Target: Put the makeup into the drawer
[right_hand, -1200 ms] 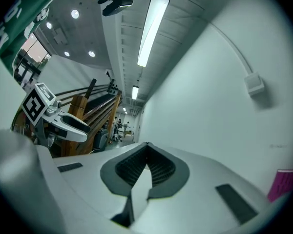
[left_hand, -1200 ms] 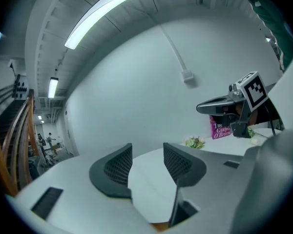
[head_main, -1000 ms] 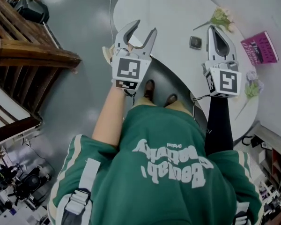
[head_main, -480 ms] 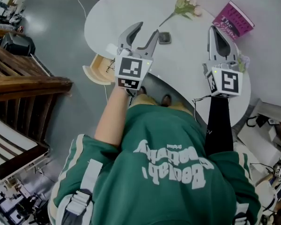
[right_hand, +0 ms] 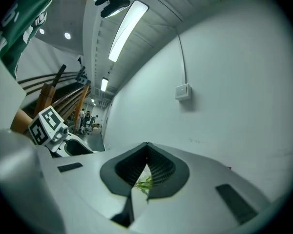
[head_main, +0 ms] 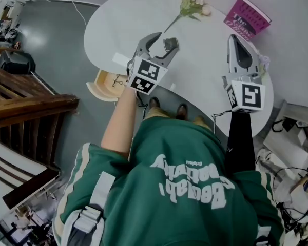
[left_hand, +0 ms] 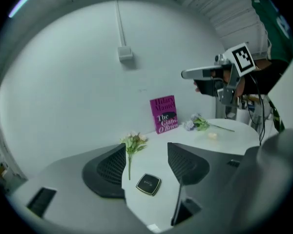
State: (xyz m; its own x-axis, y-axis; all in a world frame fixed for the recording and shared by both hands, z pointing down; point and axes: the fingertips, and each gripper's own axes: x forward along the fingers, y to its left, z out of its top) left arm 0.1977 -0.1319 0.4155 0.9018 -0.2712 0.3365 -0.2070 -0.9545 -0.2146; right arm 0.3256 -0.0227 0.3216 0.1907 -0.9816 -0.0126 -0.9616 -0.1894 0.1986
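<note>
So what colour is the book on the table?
The book is magenta with white lettering, clearest in the left gripper view.

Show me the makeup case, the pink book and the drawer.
makeup case [left_hand: 149,184], left gripper view, middle of its lid.
pink book [head_main: 247,17], head view, middle of its cover.
drawer [head_main: 103,82], head view, its wooden inside.

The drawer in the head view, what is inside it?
The open drawer shows a pale wooden bottom with small dark marks, too unclear to name. Its right part is covered, mostly by the table above it.
</note>
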